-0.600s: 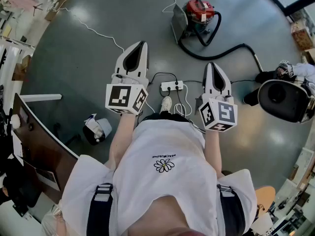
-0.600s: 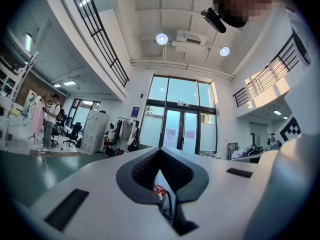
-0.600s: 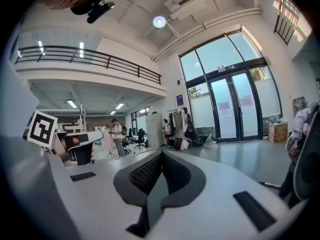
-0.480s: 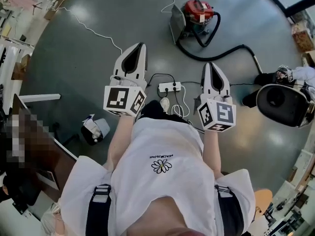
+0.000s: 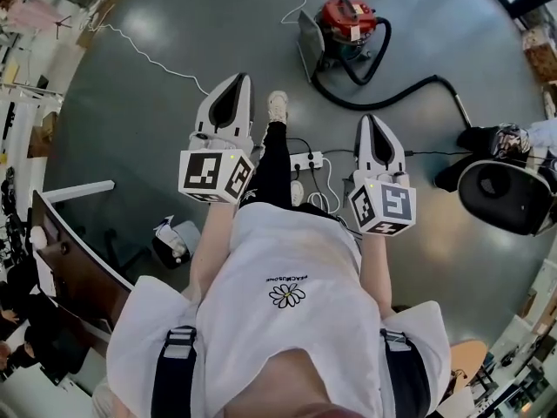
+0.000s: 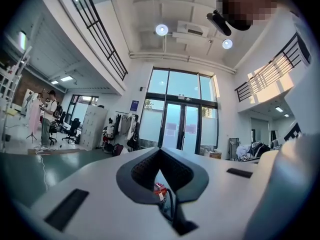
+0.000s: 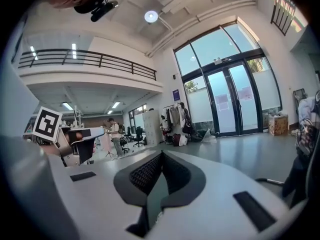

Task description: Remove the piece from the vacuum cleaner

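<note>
We take this for a large open-plan workspace, part office and part studio; the hall rises two storeys under round white ceiling lamps (image 6: 161, 30), with a black-railed mezzanine gallery (image 7: 85, 59) along its side walls; tall glass double doors (image 6: 181, 126) fill the far wall; the smooth grey-green floor (image 5: 148, 120) runs wide and bare, with a white power strip (image 5: 306, 159) and loose cables lying on it; far to the left we see black wheeled office chairs (image 6: 70, 131), a white metal cabinet (image 6: 92, 126), a rack of hanging clothes (image 6: 125, 126) and a standing person (image 6: 48, 119); near left stands a dark wooden desk (image 5: 78, 268).
</note>
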Motion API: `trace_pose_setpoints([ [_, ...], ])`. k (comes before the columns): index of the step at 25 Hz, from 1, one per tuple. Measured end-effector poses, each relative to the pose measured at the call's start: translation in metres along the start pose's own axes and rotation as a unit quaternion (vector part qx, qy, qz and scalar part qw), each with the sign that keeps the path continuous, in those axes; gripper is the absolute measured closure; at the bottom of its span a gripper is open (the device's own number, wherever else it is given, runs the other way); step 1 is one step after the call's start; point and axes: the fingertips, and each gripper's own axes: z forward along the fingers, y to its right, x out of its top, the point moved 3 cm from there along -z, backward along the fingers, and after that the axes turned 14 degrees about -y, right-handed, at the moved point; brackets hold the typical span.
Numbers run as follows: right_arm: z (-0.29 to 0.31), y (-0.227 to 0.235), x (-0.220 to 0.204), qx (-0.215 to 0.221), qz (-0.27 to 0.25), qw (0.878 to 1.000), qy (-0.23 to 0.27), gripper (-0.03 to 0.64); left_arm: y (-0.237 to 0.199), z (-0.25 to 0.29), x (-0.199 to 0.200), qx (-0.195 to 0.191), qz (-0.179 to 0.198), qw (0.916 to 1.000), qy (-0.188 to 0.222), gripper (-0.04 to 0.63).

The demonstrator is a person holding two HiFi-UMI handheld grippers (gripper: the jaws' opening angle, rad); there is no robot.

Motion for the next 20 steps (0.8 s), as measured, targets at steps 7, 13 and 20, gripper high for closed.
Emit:
trace_pose_setpoints([
  [7, 0.079, 0.037, 0.039, -0.032, -0.010, 0.999, -0.001, 0.604, -0.028, 0.115, 0.016, -0.043, -0.012, 0.9990, -0.002, 0.591],
  [13, 0.194, 0.056, 0.103, -0.028, -0.017, 0.999, -0.010, 0.604, -0.083, 0.225, 0.036, -0.052, -0.029, 0.9979, -0.025, 0.591],
  [20, 0.307, 0.075, 0.164, -0.031, -0.022, 0.999, -0.019, 0.604, -0.149, 0.344, 0.062, -0.064, -0.036, 0.9961, -0.049, 0.591],
])
